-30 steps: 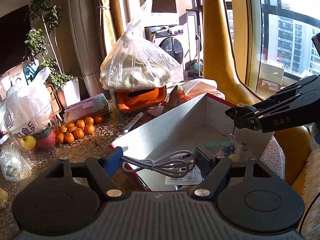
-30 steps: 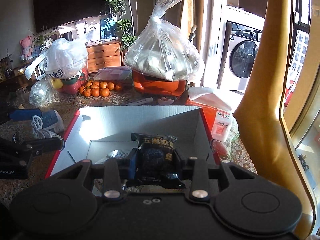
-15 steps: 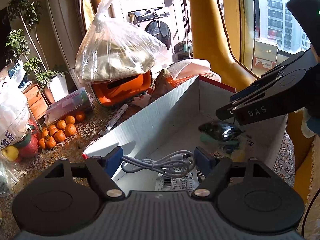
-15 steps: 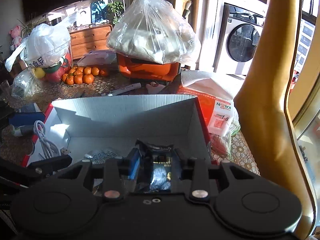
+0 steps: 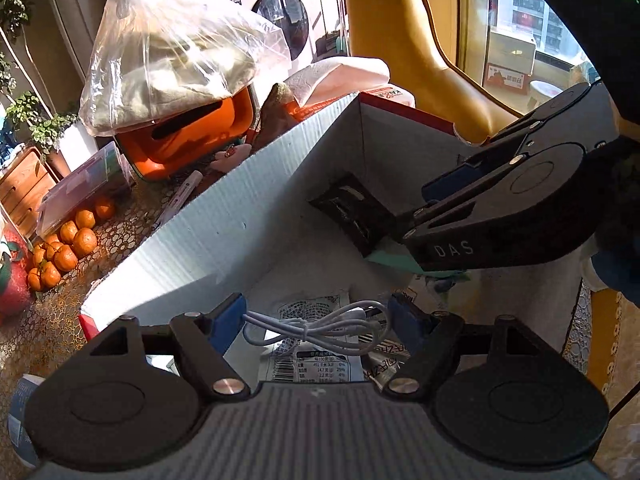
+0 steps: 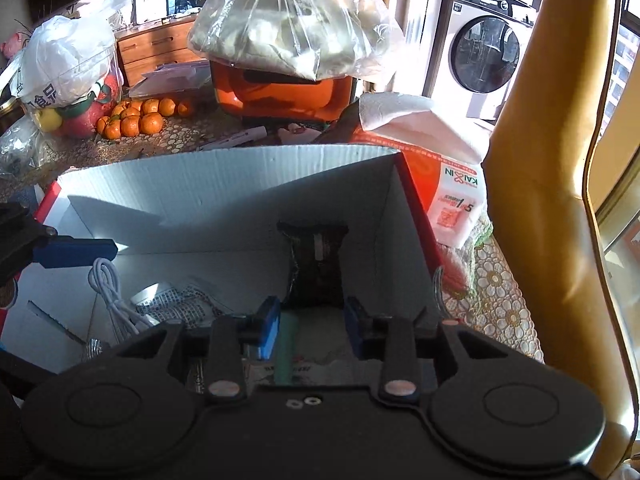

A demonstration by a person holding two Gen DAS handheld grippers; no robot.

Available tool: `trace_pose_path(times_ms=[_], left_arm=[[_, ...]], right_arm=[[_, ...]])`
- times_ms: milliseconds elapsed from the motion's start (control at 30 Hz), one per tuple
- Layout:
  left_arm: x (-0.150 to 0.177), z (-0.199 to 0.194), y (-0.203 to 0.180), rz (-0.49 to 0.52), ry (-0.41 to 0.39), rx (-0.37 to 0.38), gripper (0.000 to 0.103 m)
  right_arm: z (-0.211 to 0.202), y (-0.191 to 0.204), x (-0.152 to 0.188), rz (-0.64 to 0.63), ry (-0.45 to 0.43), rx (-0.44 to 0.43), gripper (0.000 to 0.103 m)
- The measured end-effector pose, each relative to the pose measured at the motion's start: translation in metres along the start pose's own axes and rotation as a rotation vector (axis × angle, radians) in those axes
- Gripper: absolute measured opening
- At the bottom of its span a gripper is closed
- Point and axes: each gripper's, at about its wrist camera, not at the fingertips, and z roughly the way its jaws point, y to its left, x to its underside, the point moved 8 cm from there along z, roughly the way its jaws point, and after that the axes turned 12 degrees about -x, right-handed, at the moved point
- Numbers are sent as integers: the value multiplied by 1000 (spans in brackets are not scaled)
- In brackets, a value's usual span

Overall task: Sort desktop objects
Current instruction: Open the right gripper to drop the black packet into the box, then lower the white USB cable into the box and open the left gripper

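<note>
- Over the cardboard box (image 6: 224, 184), at 12 o'clock from both wrist views: right gripper (image 6: 311, 320) has its jaws spread, dark snack packet (image 6: 316, 264) ahead of the fingertips, leaning against the far wall. Whether the pads touch it, cannot tell.
- Left gripper (image 5: 316, 326) also spread; coiled white cable (image 5: 316, 328) sits between the fingers, contact on either pad unclear. It looks draped, not pinched.
- Risk: cable slides off and lands partly over the box rim at 9 o'clock. Cause: no clamping force, loose coil.
- Risk: packet tips flat onto the green strip (image 6: 287, 350) and other packets (image 5: 316, 356), burying them. Cause: upright lean with no support.
- Risk: grippers collide. Cause: right one crosses at 3 o'clock in the left view, close above the same box.
</note>
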Motion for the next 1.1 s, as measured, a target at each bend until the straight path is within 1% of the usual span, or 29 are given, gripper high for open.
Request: trace_pose_path(times_ms=[133, 233, 367, 500, 600, 800, 1100], left_arm=[[2, 8, -4, 12, 52, 39, 78], [6, 14, -5, 11, 96, 46, 78], [7, 16, -3, -4, 107, 49, 78], [6, 14, 0, -22, 103, 49, 78], [5, 13, 4, -42, 99, 44, 83], [3, 4, 9, -66, 75, 46, 83], [1, -23, 15, -90, 32, 52, 83]], right_arm=[[3, -3, 2, 14, 6, -9, 38], [2, -2, 1, 22, 1, -22, 38], [2, -2, 2, 19, 1, -22, 39], [0, -4, 1, 30, -7, -26, 41], [-1, -3, 2, 32, -7, -29, 43], [-6, -1, 2, 29, -12, -24, 45], [-23, 10, 6, 21, -22, -28, 45]])
